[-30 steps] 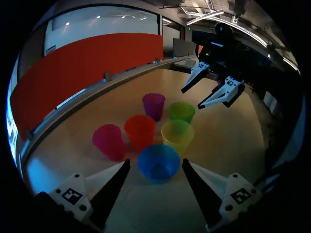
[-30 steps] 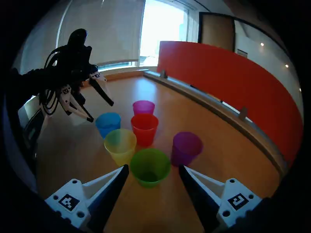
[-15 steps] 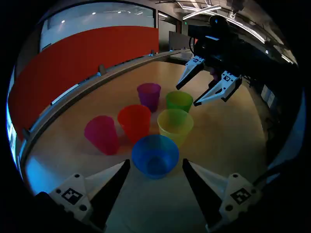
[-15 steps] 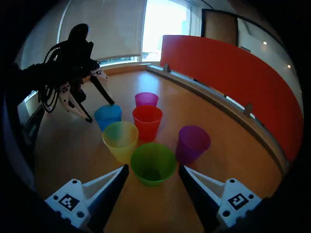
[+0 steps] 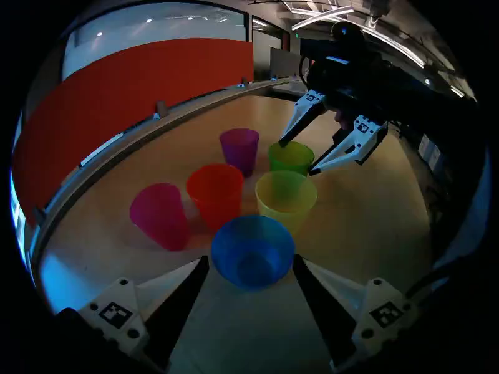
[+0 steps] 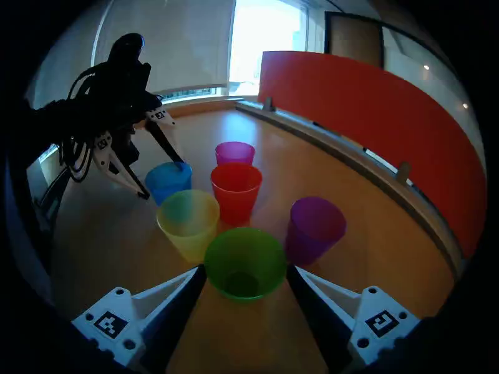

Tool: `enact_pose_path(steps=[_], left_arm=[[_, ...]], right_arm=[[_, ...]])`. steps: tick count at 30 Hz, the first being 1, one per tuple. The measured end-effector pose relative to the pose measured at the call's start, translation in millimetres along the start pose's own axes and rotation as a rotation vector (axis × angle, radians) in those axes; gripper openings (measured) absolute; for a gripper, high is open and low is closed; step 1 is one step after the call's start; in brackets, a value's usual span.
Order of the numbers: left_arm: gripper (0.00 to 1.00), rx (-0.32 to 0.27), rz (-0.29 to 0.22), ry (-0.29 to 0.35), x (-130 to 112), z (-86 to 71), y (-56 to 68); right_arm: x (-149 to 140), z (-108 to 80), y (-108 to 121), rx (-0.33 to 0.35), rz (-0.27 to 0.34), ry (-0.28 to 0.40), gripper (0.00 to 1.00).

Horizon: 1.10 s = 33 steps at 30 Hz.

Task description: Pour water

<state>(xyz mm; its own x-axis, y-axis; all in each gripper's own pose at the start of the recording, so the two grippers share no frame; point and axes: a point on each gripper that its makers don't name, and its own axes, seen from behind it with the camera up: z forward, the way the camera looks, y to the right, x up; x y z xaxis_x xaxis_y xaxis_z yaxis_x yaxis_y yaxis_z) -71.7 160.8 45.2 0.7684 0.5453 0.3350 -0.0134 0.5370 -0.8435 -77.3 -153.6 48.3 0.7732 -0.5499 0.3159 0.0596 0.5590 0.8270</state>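
Blue cup [image 5: 252, 246] sat inside your left gripper [image 5: 249, 258], green cup [image 6: 244, 252] inside your right gripper [image 6: 245, 268].
Both pairs of fingers were apart and, as I judged, not pressing on the cup walls. Each cup stood upright on the wooden table [image 6: 374, 243], straight ahead in its own gap, so both hands were equally near; the next move needed only closing.

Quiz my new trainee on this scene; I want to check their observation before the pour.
1. True or false: the left hand-held gripper is shut on the blue cup.
2. Which cup is nearest the right hand-held gripper's fingertips? A yellow cup, B green cup, C purple cup.
3. How many cups stand on the table?
Key: 1 false, it is open; 2 B; 3 six.
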Motion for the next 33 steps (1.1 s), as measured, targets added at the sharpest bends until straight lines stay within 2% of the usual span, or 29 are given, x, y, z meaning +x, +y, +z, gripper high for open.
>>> enact_pose_path(steps=[16,24,33], left_arm=[[1.00,-0.004,-0.003,0.007,1,14.7,-2.2],[0.88,-0.003,0.006,0.016,2,18.2,0.1],[0.86,0.007,0.011,0.036,3,18.6,-0.3]], right_arm=[[-2,14.1,2,0.008,0.005,0.002,0.99],[-4,14.5,5,0.002,0.006,0.005,0.93],[-4,13.7,0,0.020,0.002,0.005,0.91]])
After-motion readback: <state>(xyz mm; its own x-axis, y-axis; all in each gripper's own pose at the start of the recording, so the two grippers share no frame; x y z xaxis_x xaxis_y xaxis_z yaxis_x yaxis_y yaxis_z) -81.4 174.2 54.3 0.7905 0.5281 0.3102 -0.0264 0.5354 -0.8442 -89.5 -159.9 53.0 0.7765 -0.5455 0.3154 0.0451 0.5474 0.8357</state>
